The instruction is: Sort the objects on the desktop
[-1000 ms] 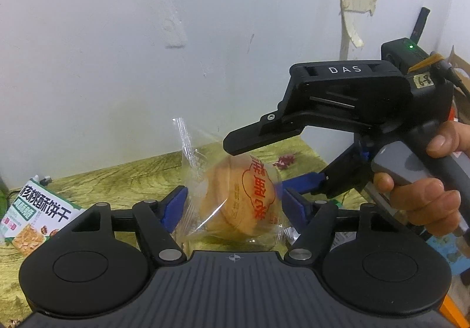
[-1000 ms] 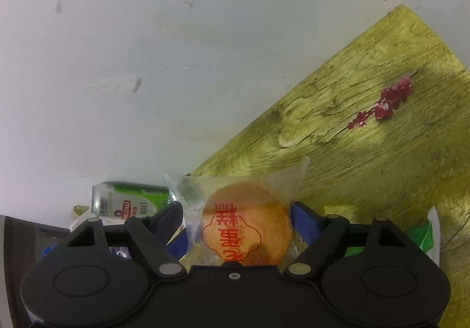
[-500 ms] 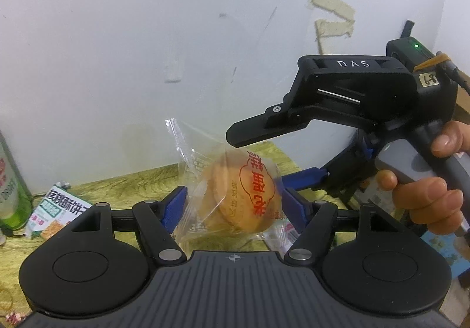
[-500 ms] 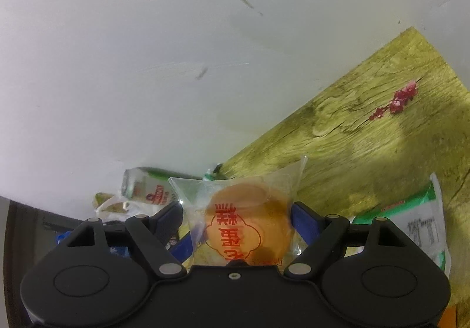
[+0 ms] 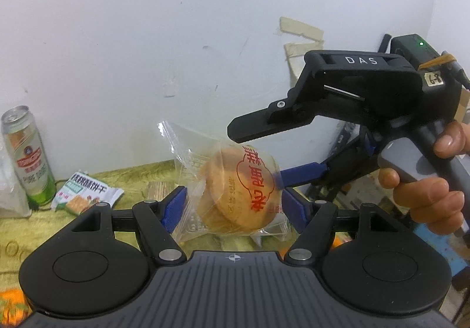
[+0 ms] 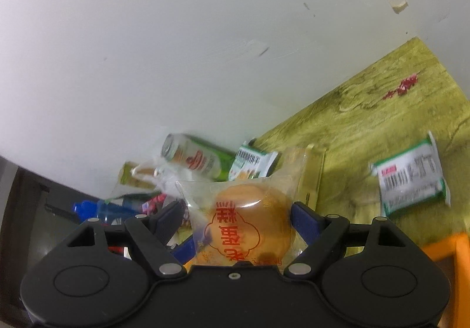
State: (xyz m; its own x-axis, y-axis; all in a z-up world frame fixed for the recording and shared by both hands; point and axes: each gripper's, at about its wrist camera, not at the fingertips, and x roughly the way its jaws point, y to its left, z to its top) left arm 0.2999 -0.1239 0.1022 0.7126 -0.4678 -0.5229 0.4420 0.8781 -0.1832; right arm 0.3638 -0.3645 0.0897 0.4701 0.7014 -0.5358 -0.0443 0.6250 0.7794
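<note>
A round yellow cake in a clear wrapper with red print hangs in the air above the table. The blue pads of my left gripper press on the wrapper from both sides. In the right wrist view the same cake sits deep inside my right gripper, which is shut across it. In the left wrist view one blue finger of the right gripper meets the cake's right edge, and its other finger is hidden behind the cake. A hand holds that gripper's handle.
A green and white beer can stands by the white wall, beside a biscuit packet. A green-edged white packet lies on the yellow-green tabletop. An orange bin edge is at lower right, and a blue-capped bottle at lower left.
Both grippers have swung left together with the cake between them. The beer can and more packets have come into view.
</note>
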